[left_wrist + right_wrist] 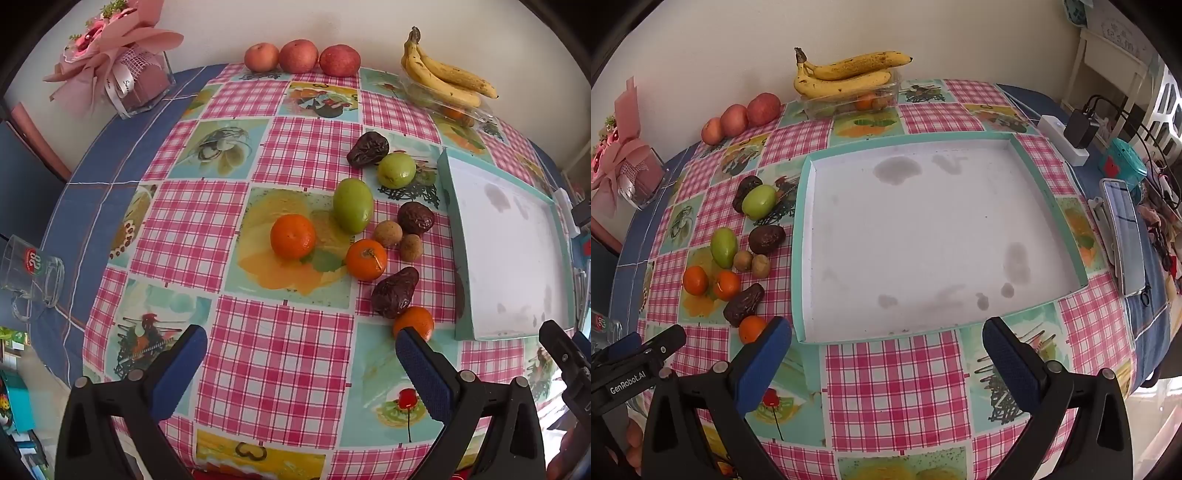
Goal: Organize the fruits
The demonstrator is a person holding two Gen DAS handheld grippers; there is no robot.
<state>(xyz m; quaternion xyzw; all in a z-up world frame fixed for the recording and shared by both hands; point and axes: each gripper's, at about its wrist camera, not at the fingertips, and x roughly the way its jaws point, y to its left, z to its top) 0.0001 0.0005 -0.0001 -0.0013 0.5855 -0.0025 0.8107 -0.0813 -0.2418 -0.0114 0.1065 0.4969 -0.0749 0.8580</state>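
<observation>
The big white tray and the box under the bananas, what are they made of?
The tray looks like cardboard: flat matte white floor with grey stains, thin folded teal walls. The box under the bananas looks like thin clear plastic: you can see fruit through it, and its edges shine.

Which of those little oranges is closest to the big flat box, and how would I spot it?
Find the shallow white tray with the teal rim lying on the checked tablecloth. Just off its near left corner, a loose cluster of fruit ends with the small orange. It touches a wrinkled dark fruit, while the other two oranges sit farther from the tray.
</observation>
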